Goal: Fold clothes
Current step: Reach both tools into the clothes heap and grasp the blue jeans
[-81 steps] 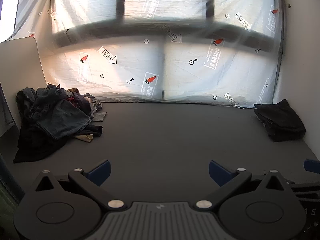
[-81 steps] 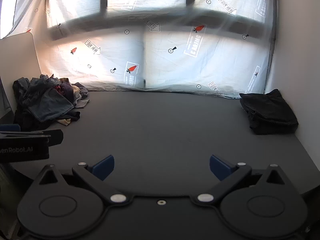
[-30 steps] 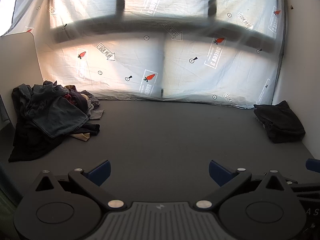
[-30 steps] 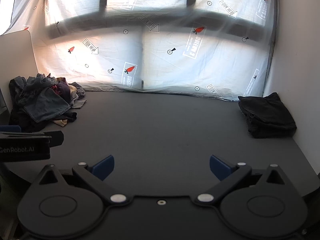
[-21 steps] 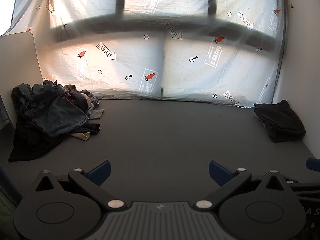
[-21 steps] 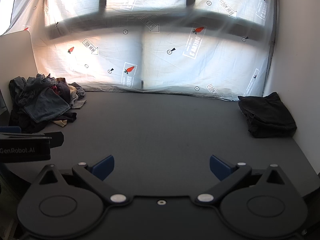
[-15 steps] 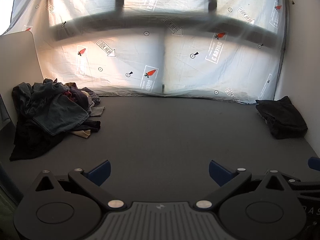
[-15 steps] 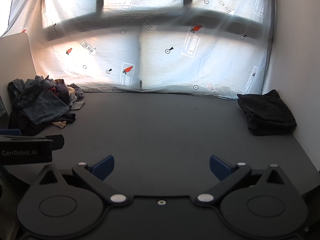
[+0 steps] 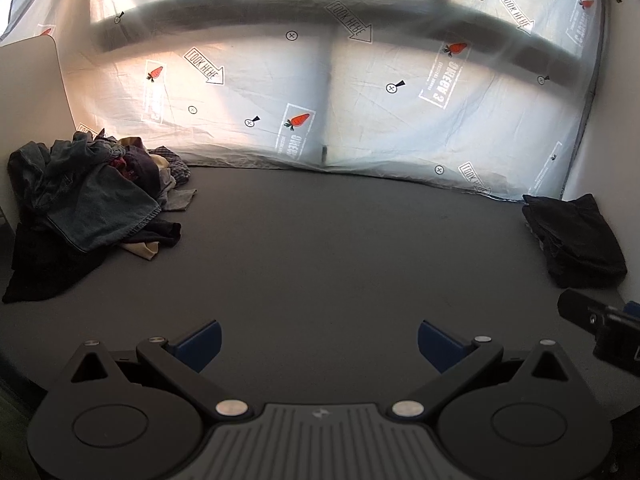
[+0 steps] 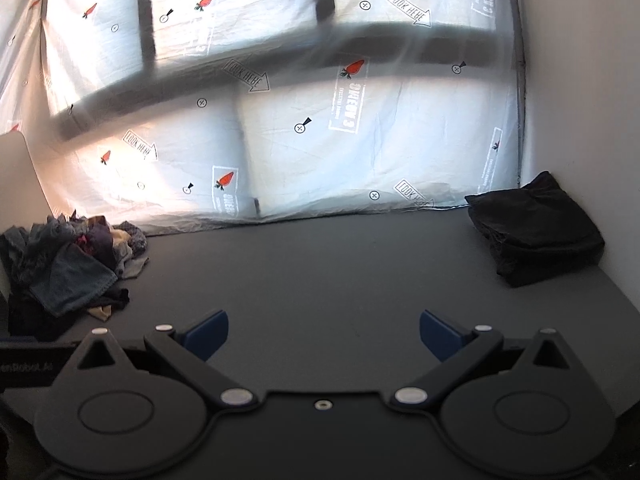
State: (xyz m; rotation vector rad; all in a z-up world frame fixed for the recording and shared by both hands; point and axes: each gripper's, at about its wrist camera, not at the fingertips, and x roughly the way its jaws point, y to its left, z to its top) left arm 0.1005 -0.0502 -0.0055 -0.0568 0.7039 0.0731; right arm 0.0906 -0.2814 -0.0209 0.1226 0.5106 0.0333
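**One garment folded, a heap still waiting**

Left wrist view: the left gripper hangs over the near edge of the dark bench, its blue-tipped fingers spread wide apart with nothing between them. At the far left corner lies the pile of unfolded clothes, a jumble topped by a denim piece with darker and paler fabrics under it, spilling toward the left edge. At the far right corner, against the white wall, sits a folded black garment, compact and squared. The middle of the bench carries no cloth. Part of the right gripper's body shows at the right edge of the view. A printed translucent sheet closes off the back edge.

Right wrist view: the right gripper is likewise spread open and empty, hovering above the near edge. The same pile sits at the far left corner, well apart from the folded black garment at the far right.

Judged from this, the task is at an early stage: one item appears done, and the heap of several garments is left. Neither gripper is near the pile, so the next garment is not yet picked.
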